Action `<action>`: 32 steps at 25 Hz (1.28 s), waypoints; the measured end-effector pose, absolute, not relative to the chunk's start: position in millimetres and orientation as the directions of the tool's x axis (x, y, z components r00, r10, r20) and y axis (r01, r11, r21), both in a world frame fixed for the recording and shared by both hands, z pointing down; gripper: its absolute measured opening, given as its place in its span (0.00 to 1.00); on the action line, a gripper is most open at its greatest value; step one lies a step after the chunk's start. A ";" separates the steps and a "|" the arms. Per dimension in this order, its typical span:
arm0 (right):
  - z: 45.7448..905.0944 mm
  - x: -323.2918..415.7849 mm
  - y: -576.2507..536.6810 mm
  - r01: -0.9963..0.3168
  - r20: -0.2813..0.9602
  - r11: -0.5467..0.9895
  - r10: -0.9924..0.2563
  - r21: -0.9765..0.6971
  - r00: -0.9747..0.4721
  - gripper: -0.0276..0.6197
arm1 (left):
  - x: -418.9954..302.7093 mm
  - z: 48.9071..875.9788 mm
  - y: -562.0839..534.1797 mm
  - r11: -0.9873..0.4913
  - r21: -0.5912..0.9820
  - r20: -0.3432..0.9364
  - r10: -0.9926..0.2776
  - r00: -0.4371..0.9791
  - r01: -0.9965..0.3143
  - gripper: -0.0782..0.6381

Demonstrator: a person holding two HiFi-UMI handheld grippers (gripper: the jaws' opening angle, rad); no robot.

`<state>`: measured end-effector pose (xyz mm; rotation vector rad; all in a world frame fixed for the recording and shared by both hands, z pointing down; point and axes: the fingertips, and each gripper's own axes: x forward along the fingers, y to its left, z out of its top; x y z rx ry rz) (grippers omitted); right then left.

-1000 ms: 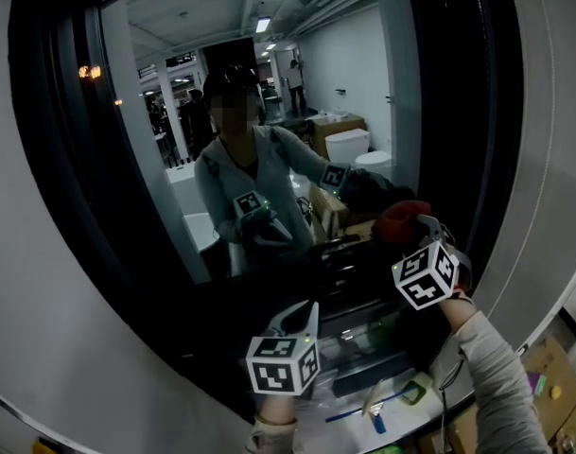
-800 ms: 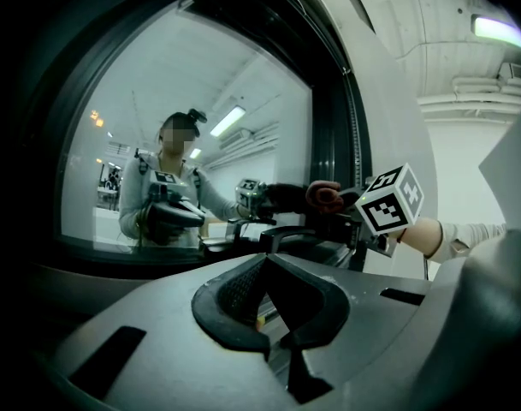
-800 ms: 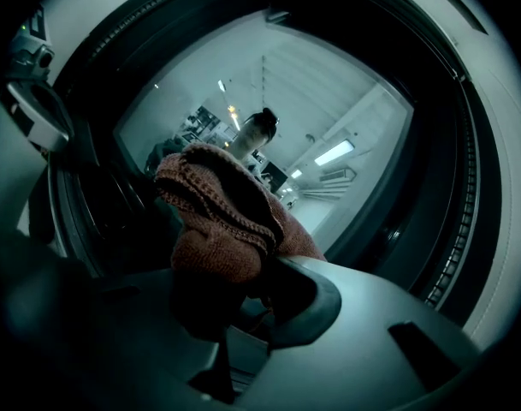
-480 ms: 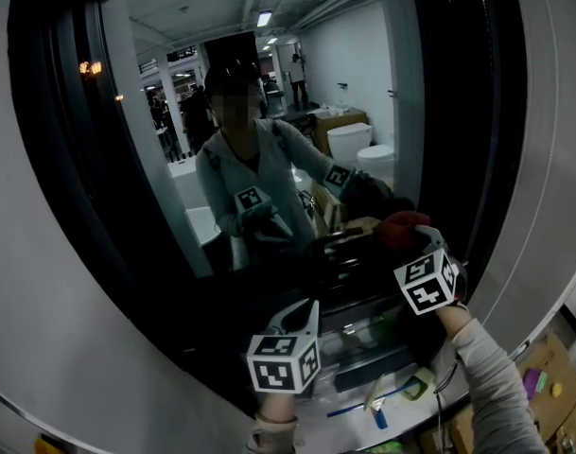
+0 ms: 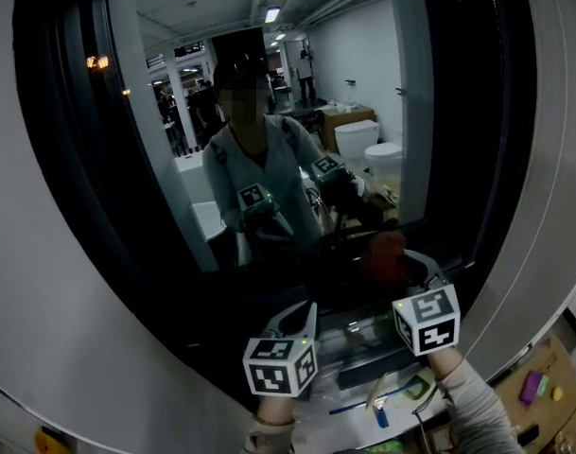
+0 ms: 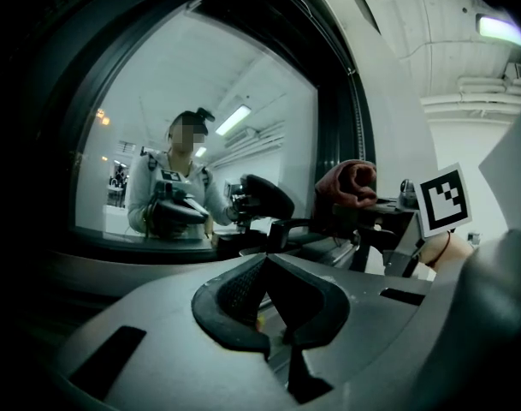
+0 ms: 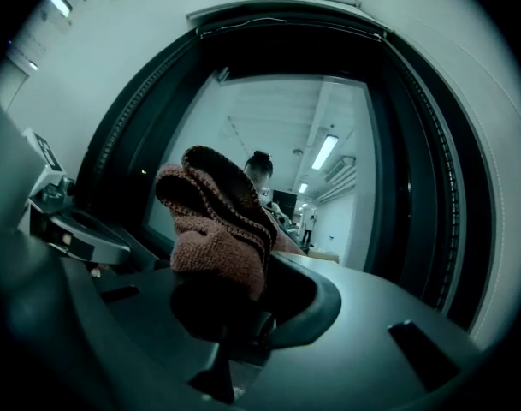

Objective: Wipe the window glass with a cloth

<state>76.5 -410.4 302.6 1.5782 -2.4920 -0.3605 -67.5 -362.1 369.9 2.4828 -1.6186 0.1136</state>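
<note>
At the bottom centre of the head view, the left gripper (image 5: 301,318) is held up with its marker cube facing the camera. In the left gripper view its jaws are pressed together with nothing between them. Just right of it, above a grey sleeve (image 5: 479,395) in the lower right corner, the right gripper (image 5: 408,265) is raised a little higher. In the right gripper view its jaws are clamped on a bunched reddish-brown cloth (image 5: 386,253), which bulges up and out past the tips. Below both grippers, along the bottom edge, lies a cluttered surface with a blue pen (image 5: 358,408), and a cardboard box (image 5: 545,372) sits at the far lower right.

Beyond the grippers, the cloth is at the lower right part of the window glass (image 5: 174,112), close above the bottom of the dark frame (image 5: 61,159). Whether it touches the pane cannot be told. The glass fills the middle of the view and mirrors a person in a grey top holding both grippers, with ceiling lights and a white toilet (image 5: 358,138) showing in it too.
</note>
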 end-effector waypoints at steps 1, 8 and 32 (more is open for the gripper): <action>304.4 71.4 -404.1 -0.864 0.006 0.423 -0.899 0.271 -0.438 0.11 | -69.2 370.6 -360.8 -0.390 0.105 0.161 -0.901 0.403 -0.915 0.11; 331.4 44.5 -359.8 -0.851 -0.016 0.507 -0.858 0.138 -0.514 0.11 | -78.7 373.7 -344.4 -0.361 0.105 0.162 -0.913 0.374 -0.927 0.12; 424.4 -14.4 -276.2 -0.717 0.111 0.692 -0.709 -0.081 -0.697 0.11 | -113.5 426.1 -271.5 -0.253 0.163 0.207 -0.936 0.284 -0.954 0.12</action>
